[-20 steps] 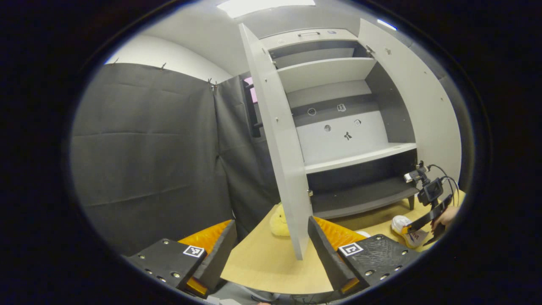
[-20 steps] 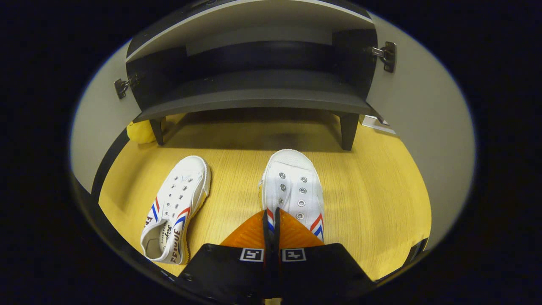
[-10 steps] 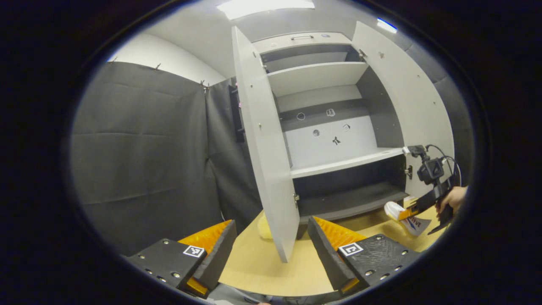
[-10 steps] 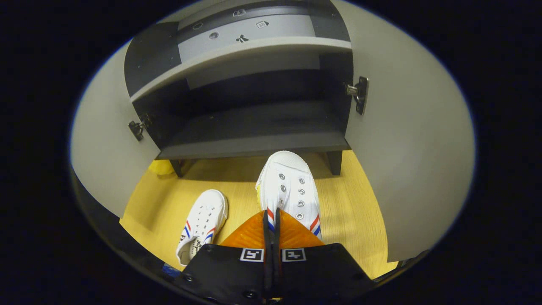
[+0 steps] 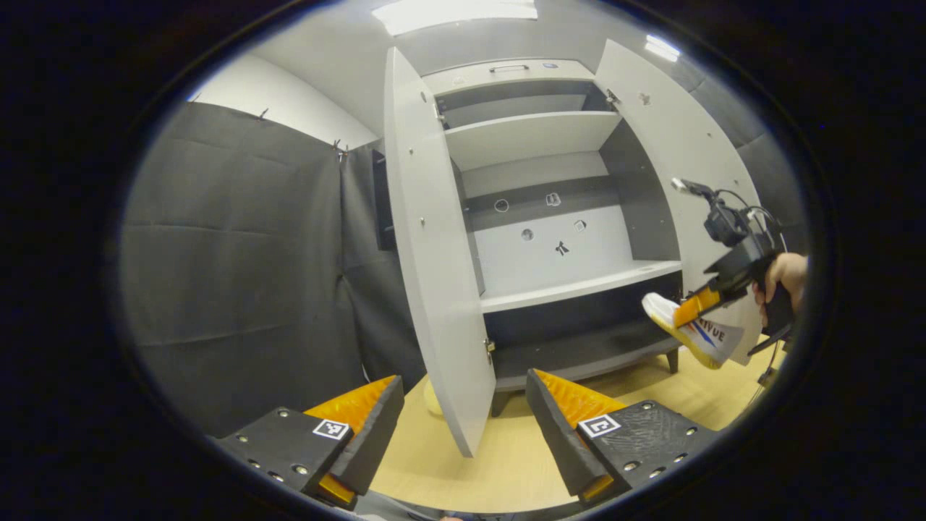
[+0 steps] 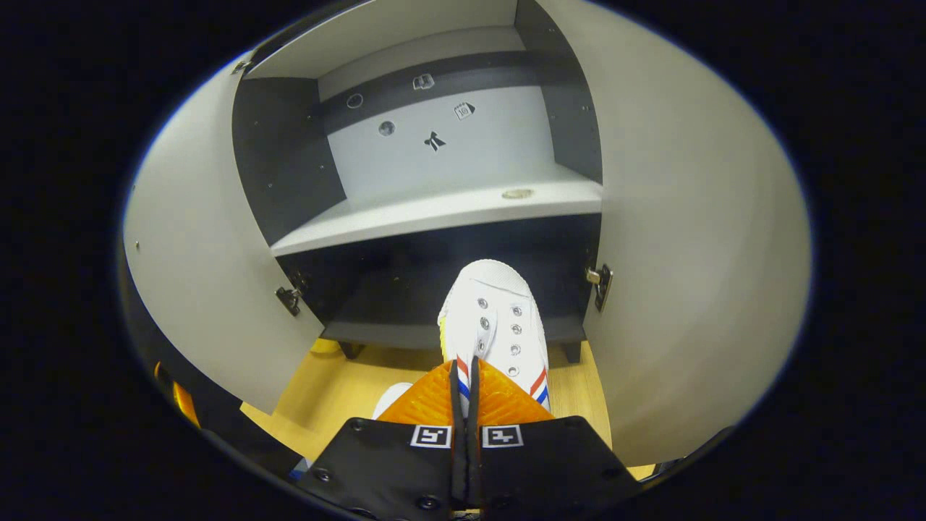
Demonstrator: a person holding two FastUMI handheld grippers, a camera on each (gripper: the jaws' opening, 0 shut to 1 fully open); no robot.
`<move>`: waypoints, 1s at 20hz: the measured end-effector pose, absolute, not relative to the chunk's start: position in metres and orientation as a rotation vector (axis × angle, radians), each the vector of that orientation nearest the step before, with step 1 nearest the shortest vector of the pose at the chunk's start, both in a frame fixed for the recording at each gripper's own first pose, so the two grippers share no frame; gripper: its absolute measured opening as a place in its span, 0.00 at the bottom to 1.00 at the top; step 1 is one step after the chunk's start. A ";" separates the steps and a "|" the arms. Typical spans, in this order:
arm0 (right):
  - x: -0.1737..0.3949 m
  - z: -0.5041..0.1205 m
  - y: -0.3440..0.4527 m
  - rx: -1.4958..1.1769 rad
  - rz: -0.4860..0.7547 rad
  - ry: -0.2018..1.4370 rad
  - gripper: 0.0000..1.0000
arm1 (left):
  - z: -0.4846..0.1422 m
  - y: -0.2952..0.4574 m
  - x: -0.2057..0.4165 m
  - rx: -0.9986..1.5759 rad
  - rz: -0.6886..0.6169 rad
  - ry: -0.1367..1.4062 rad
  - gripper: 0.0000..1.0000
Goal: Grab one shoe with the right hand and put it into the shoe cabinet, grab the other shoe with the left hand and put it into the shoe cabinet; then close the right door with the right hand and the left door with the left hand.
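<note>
The right gripper [image 6: 463, 373] is clamped tight on the heel edge of a white shoe [image 6: 493, 318], holding it up off the floor with the toe aimed at the dark bottom shelf [image 6: 405, 318] of the shoe cabinet [image 5: 550, 246], whose two doors stand wide open. The left gripper [image 5: 463, 416] hangs back with its fingers spread, gripping nothing, near the left door [image 5: 434, 289]. The second shoe [image 6: 391, 396] peeks out on the wooden floor [image 6: 340, 391] just behind the right gripper.
</note>
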State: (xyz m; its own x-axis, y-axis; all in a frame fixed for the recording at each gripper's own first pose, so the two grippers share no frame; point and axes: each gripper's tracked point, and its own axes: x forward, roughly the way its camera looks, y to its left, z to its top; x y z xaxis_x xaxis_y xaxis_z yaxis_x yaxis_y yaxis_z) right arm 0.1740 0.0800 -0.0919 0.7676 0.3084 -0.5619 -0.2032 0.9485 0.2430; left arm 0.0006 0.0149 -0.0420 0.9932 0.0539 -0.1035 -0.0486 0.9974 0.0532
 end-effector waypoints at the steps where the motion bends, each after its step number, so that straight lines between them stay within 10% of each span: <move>1: 0.177 -0.080 0.082 0.171 0.288 0.616 0.01 | -0.044 0.013 0.001 0.046 0.046 0.106 1.00; 20: 0.348 0.034 0.111 0.184 0.261 0.409 0.01 | -0.055 -0.017 0.009 0.023 0.016 0.131 0.98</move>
State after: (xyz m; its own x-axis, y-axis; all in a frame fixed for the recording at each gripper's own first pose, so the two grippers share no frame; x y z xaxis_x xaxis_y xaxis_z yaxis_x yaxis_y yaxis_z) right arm 0.3483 0.1111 0.0338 0.8850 0.2859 -0.3676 -0.2121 0.9502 0.2283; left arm 0.0086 -0.0172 -0.0552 0.9914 0.0180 -0.1300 -0.0149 0.9996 0.0244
